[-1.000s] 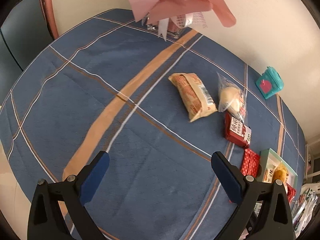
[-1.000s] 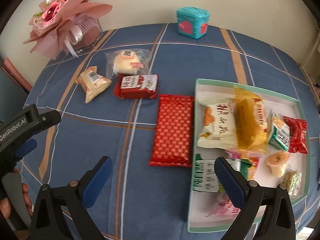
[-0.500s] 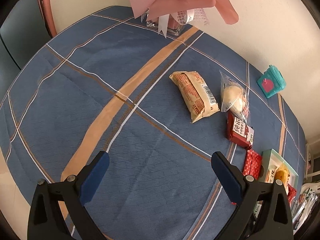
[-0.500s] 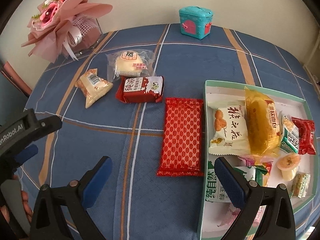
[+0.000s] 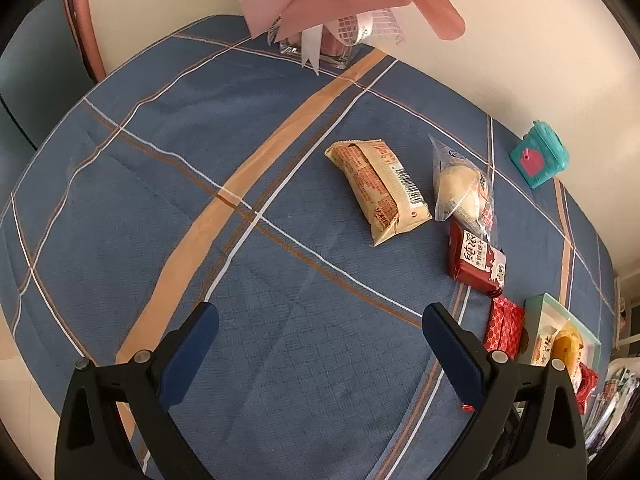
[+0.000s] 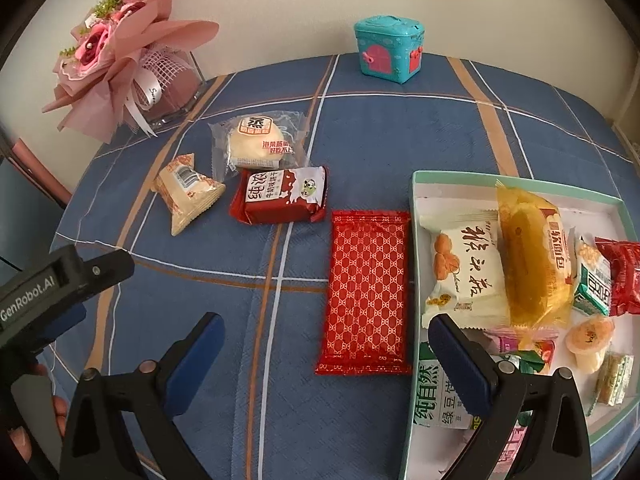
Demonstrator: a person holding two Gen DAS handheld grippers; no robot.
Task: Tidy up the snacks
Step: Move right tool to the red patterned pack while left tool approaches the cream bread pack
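A green-rimmed white tray (image 6: 520, 183) holds several snack packs at the right. On the blue cloth beside it lie a flat red patterned pack (image 6: 368, 290), a dark red milk-biscuit pack (image 6: 282, 196), a clear-wrapped bun (image 6: 256, 144) and a tan wrapped cake (image 6: 186, 192). My right gripper (image 6: 326, 346) is open and empty, just in front of the red pack. My left gripper (image 5: 320, 350) is open and empty, well short of the tan cake (image 5: 378, 188), bun (image 5: 464, 184) and dark red pack (image 5: 476, 260). The tray (image 5: 540, 308) shows at far right.
A pink bouquet in a glass holder (image 6: 132, 68) stands at the back left, also in the left wrist view (image 5: 332, 12). A teal toy chest (image 6: 388, 50) sits at the back by the wall. The left gripper body (image 6: 48, 288) is at the right view's left edge.
My right gripper has moved forward toward the flat red pack, so the snacks sit closer and lower in view. The left gripper has drifted slightly. Both stay open.
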